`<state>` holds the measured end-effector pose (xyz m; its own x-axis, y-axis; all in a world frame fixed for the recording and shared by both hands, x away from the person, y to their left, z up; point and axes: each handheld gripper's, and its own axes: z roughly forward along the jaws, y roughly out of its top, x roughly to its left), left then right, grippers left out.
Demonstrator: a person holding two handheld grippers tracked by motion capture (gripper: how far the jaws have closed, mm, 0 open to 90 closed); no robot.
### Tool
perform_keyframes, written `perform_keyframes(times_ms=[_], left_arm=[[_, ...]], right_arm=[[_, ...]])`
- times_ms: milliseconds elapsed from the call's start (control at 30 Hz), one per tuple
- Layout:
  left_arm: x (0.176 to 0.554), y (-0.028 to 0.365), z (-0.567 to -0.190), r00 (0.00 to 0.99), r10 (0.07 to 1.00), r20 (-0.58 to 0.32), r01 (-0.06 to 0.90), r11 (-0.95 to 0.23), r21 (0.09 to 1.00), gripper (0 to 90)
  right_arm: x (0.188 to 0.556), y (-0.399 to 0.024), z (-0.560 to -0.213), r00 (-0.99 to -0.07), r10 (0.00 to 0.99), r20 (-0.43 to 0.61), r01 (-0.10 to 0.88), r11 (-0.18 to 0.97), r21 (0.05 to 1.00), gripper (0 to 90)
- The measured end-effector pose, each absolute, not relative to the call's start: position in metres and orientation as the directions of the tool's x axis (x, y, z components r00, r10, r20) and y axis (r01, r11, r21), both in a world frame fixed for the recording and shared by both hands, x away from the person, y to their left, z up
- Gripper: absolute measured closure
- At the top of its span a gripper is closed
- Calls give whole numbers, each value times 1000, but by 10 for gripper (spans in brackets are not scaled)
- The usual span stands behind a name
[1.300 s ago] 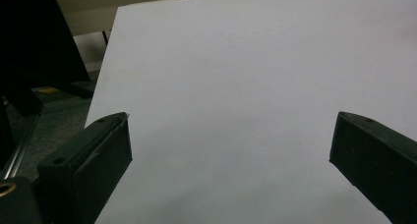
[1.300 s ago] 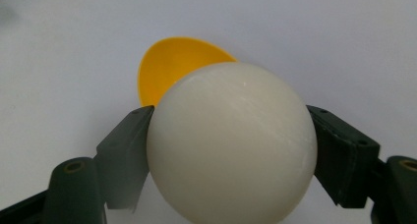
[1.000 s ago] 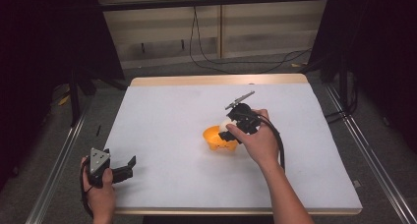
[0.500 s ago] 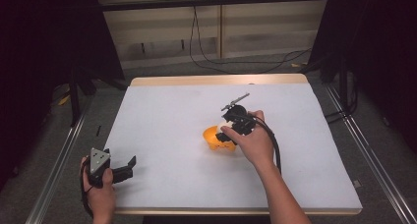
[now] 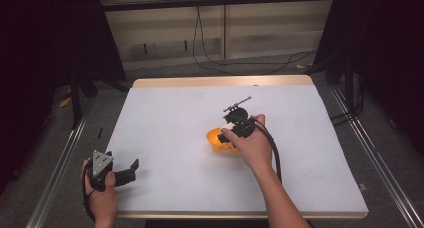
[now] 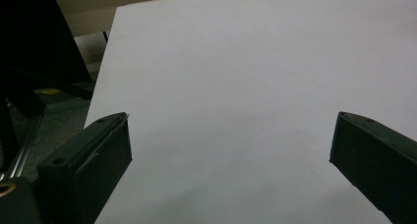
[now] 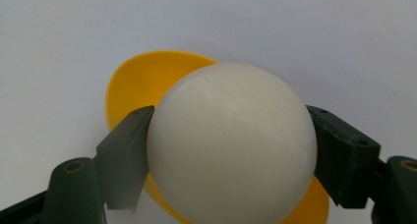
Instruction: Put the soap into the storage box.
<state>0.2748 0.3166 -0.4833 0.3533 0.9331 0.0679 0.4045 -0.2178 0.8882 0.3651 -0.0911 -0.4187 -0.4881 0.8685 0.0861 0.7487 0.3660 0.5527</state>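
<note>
As R tongs [image 7: 228, 155] grip ball [image 7: 231, 145], over bowl [image 7: 142, 81]

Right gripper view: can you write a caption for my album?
The right gripper clamps a white ball over a yellow bowl on the white table.

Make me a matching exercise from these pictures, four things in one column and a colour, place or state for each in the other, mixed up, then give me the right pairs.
Things:
1. white ball
2. orange bowl
3. left gripper
4. right gripper

States:
A. open over bare table near the front left corner
B. clamped between two black jaws
C. shut on a round thing above the bowl
D. sits on the white table, under the ball

Pairs: 1-B, 2-D, 3-A, 4-C
</note>
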Motion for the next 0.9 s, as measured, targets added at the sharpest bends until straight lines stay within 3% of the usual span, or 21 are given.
perform_keyframes(times_ms=[500,900], left_arm=[[275,316,-483,354,933,66,406,-217,888,20],[275,317,-483,354,933,65,405,-216,888,20]], right_arm=[[364,-91,-418,-481,866,132,762,339,552,259],[357,-108,-412,-479,866,144,745,314,588,194]])
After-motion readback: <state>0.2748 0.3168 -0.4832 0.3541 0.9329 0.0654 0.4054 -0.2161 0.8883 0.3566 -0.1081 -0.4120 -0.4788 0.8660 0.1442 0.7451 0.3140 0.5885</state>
